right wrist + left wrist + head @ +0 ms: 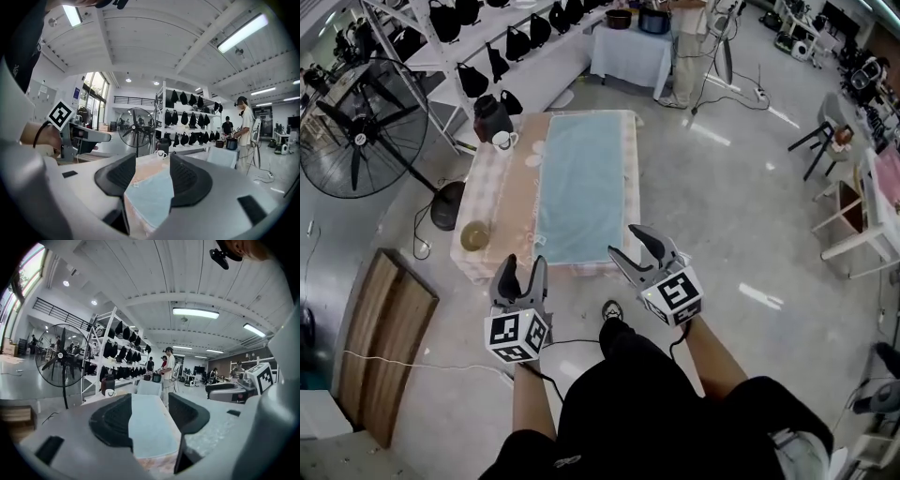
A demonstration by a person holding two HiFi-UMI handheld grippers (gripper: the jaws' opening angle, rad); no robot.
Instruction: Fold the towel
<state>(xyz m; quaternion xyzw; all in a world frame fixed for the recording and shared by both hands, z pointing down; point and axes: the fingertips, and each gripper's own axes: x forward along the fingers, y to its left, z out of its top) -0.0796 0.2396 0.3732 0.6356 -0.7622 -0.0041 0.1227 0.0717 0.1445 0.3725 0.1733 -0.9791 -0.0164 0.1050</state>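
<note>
Towel (579,192), pale blue, lies spread flat along the middle of a table (502,202) covered in checked cloth. The left gripper (525,272) hovers at the towel's 7 o'clock and the right gripper (624,244) at its 5 o'clock, both by the table's near edge, with jaws apart and holding nothing. A bowl (474,235) sits at the towel's 8 o'clock and a white mug (503,141) at its 10 o'clock.

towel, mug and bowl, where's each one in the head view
towel (581,187): head view, middle of the blue cloth
mug (503,141): head view, its white body
bowl (474,235): head view, its bare inside
</note>
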